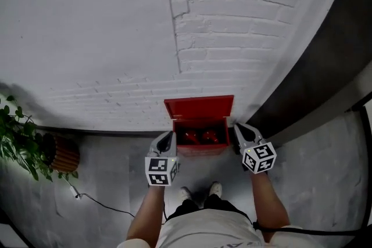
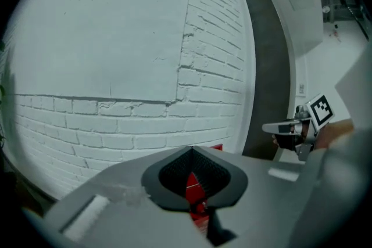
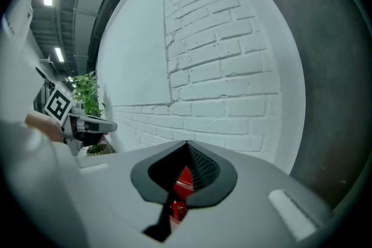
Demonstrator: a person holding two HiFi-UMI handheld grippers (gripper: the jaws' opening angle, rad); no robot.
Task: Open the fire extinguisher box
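Note:
The red fire extinguisher box (image 1: pixel 200 147) stands on the floor against the white brick wall, its lid (image 1: pixel 199 106) raised upright. Red extinguishers (image 1: pixel 200 136) show inside. My left gripper (image 1: pixel 168 136) hovers at the box's left side and my right gripper (image 1: pixel 238 128) at its right side; neither touches the box, as far as I can see. In the left gripper view the jaws (image 2: pixel 192 151) meet at the tips with nothing held, and red (image 2: pixel 193 191) shows through the gap. The right gripper's jaws (image 3: pixel 187 145) are likewise shut and empty.
A leafy potted plant (image 1: pixel 17 136) in a brown pot (image 1: pixel 64 154) stands at the left. A thin cable (image 1: pixel 99 201) runs over the floor. The person's shoes (image 1: pixel 200 190) are just before the box. A dark wall strip (image 1: pixel 325 67) rises at the right.

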